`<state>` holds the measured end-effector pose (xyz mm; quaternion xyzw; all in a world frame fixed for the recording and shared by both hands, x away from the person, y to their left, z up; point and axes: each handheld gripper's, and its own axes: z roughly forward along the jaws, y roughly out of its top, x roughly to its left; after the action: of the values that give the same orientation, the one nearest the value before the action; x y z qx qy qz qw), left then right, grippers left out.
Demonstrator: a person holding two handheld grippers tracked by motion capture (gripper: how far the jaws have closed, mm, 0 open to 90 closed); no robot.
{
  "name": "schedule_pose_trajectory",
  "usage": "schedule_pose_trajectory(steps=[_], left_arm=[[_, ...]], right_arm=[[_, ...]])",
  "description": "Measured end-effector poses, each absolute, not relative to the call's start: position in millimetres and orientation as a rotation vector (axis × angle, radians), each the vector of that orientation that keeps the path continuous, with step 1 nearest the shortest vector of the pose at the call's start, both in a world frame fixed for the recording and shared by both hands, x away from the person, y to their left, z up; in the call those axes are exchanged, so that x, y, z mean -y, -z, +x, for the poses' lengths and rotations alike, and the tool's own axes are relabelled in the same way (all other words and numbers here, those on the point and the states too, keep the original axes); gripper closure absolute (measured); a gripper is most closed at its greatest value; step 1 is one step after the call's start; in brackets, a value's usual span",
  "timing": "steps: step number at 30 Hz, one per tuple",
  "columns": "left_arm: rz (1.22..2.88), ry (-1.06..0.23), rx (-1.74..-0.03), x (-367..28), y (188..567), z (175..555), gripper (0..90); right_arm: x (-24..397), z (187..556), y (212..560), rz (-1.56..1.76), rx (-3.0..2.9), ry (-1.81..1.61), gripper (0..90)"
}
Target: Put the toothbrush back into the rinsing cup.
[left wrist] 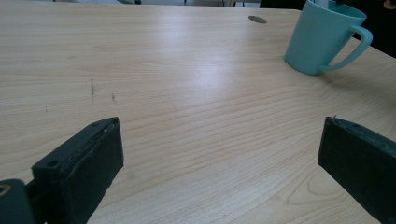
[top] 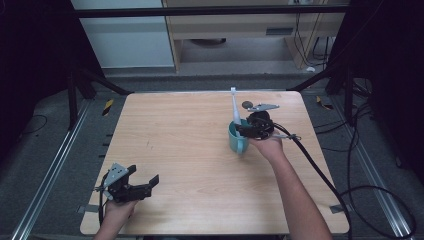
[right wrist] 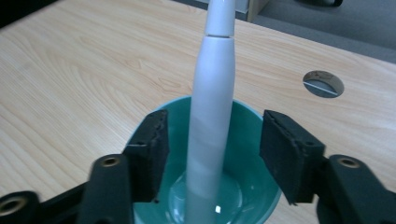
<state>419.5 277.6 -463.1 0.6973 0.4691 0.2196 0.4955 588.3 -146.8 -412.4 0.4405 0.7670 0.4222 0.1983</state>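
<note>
The white toothbrush [right wrist: 212, 107] stands handle-down in the teal mug [top: 238, 139], leaning toward the far rim. The right gripper [right wrist: 212, 161] hovers just above the mug, its jaws apart on either side of the handle with a gap each side, gripping nothing. If they close off-centre, they could push the brush sideways and tip the mug (which looks light). A jaw could also catch the rim. Well away from the mug, at the near left of the bench [top: 190, 165], the left gripper [top: 131, 186] rests wide open and empty.
</note>
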Motion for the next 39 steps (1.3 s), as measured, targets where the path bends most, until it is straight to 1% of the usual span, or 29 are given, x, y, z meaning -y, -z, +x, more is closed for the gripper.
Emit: schedule_pose_trajectory(steps=[2,3,6,9,24,29,33,34,36,37,39], left_arm=[[1.692,-0.531,-1.134,-277.4,463.2,419.5,0.0],[1.692,-0.533,-1.133,-277.1,463.3,419.5,0.0],[1.693,-0.533,-1.132,-276.9,463.2,419.3,0.0],[1.693,-0.532,-1.133,-276.6,463.5,419.5,0.0],[1.698,-0.53,-1.13,-275.0,464.0,419.2,0.0],[1.704,-0.531,-1.13,-274.5,464.3,419.1,0.0],[1.713,-0.528,-1.134,-273.1,465.4,419.5,0.0],[1.716,-0.524,-1.132,-272.5,465.6,419.5,0.0],[1.717,-0.524,-1.134,-272.0,465.7,419.4,0.0],[1.719,-0.523,-1.133,-271.4,466.1,419.5,0.0],[1.72,-0.523,-1.133,-271.3,466.2,419.5,0.0]], right_arm=[[148.0,584.5,410.1,1.226,-2.143,-1.202,24.6],[148.5,582.6,408.9,1.232,-2.145,-1.206,20.8],[151.4,574.1,405.0,1.227,-2.116,-1.236,10.6],[155.5,564.3,403.3,1.225,-2.096,-1.274,5.6],[187.4,518.2,425.3,1.262,-2.015,-1.323,5.4],[206.0,492.8,435.8,1.299,-1.951,-1.349,6.2],[216.7,479.0,442.3,1.33,-1.935,-1.322,6.3],[223.9,469.2,447.1,1.349,-1.921,-1.31,6.4],[226.1,465.4,448.7,1.358,-1.918,-1.301,6.4],[234.0,455.0,453.7,1.383,-1.907,-1.28,6.5],[240.5,446.4,457.4,1.401,-1.894,-1.271,6.8]])
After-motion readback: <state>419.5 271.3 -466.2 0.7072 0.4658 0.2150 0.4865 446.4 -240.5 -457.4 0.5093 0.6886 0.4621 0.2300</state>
